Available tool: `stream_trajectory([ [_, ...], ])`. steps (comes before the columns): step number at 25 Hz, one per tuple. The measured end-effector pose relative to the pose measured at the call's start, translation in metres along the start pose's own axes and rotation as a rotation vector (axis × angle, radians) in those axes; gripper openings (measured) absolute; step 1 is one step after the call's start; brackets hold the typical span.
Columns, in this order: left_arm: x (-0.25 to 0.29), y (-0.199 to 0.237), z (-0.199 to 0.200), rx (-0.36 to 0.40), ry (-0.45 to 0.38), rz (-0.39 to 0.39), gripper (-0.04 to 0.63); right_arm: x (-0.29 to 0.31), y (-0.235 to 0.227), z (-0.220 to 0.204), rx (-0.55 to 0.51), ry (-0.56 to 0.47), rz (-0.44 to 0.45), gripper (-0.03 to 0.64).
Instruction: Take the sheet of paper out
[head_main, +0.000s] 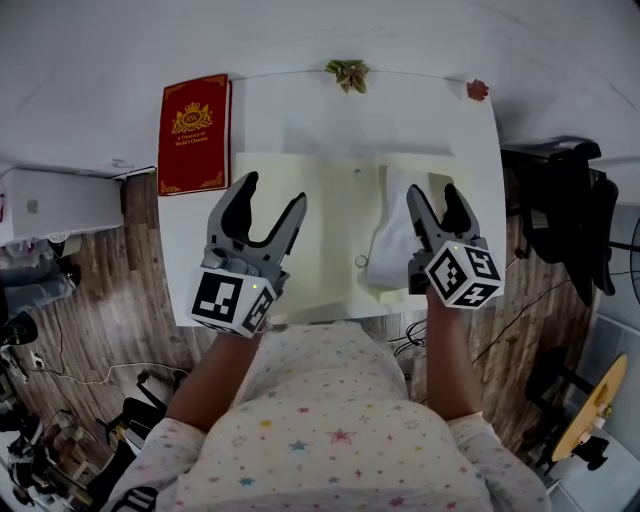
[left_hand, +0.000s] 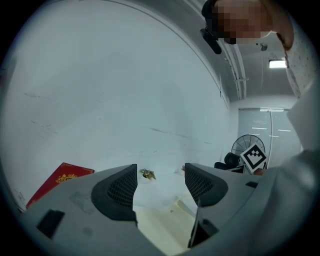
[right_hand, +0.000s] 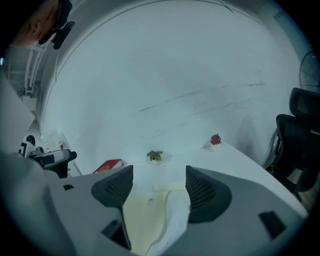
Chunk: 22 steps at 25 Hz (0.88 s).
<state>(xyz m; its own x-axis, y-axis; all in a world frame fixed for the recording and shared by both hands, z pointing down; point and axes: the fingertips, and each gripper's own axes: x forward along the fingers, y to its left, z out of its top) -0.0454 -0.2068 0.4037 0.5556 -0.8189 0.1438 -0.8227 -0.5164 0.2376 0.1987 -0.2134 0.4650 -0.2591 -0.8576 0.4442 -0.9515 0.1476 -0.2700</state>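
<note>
Head view: a white table (head_main: 300, 110) bears a pale folder (head_main: 310, 230). The paper (head_main: 392, 238), white and rumpled, lies on the folder's right part, and how far it is tucked in cannot be told. The right gripper (head_main: 436, 196) hangs over the paper and the left gripper (head_main: 272, 192) over the folder's left half. A red book (head_main: 194, 135) lies apart at the far left. Left gripper view: jaws wide apart, nothing between them, folder below. Right gripper view: jaws wide apart and the paper directly beneath the gap, untouched. Assessment: the sheet appears light, limp and easily creased or torn. Its raised free edge under the right gripper looks the soundest hold, pinched gently, with the left steadying the folder.
</note>
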Motion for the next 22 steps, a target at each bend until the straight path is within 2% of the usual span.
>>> stream_trajectory([
  [5,0.002,-0.004,-0.007,-0.015,0.016,-0.006,0.276,0.011,-0.007,-0.024,0.003,0.064,-0.008,0.289],
  [22,0.001,-0.004,-0.015,-0.022,0.031,-0.003,0.276,0.037,-0.026,-0.079,0.018,0.192,-0.040,0.231],
])
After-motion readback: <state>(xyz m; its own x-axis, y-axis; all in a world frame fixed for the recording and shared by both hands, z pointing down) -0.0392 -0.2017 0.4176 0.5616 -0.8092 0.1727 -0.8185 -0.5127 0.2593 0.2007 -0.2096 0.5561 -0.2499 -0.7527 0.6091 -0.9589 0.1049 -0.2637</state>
